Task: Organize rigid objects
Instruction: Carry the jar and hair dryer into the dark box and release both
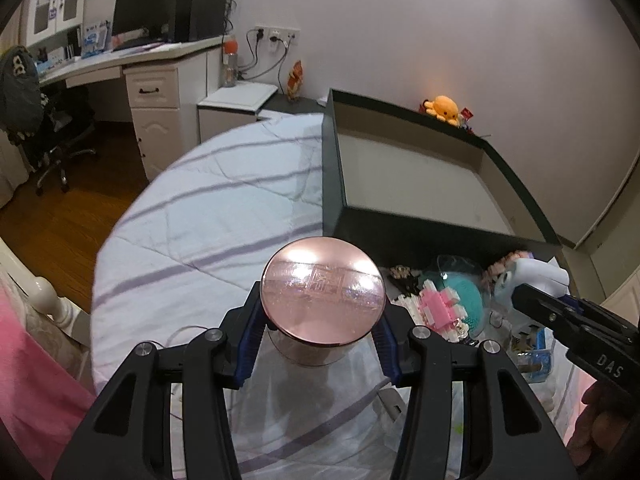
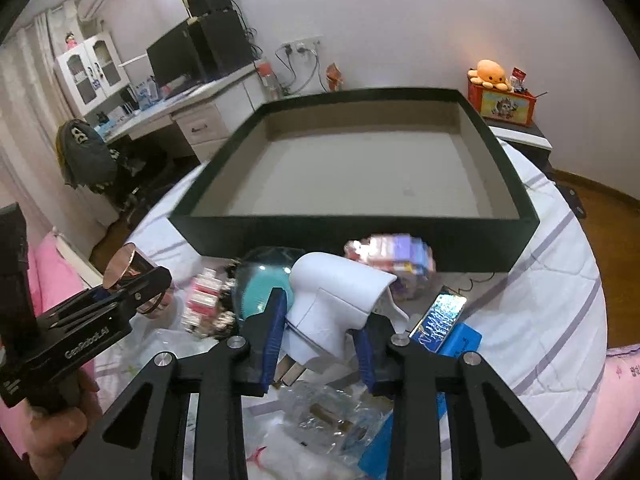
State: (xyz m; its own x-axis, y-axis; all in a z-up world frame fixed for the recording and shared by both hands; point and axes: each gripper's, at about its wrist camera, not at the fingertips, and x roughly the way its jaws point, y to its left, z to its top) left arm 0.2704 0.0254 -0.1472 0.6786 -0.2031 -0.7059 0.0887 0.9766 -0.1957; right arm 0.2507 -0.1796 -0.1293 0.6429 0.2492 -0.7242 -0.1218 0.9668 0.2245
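Rose-gold and mirror-bright, the lid of a clear round jar (image 1: 323, 296) is facing the left wrist camera because the left gripper (image 1: 320, 340) is pinching the jar's body from both sides, its blue-padded jaws pressing on the glassy wall so the jar is hanging above the quilted bed cover (image 1: 208, 216), probably so that it can be carried across. Beside it the right gripper (image 2: 320, 330) is clamping a white plug adapter (image 2: 338, 298) at its narrow lower part, jaws nearly together, metal prongs pointing back toward the camera; that grip is likely keeping the bulky head free of the clutter beneath. Just beyond both is lying the black shallow box (image 2: 352, 236), its pale cardboard floor showing nothing inside yet. Waiting in front of its near wall are a teal dotted item under clear plastic (image 2: 256, 292), a pink-and-white brick model (image 1: 438, 306), a blurred colourful packet (image 2: 394, 258) and a blue case (image 2: 460, 340), with crinkled clear wrapping nearest the camera
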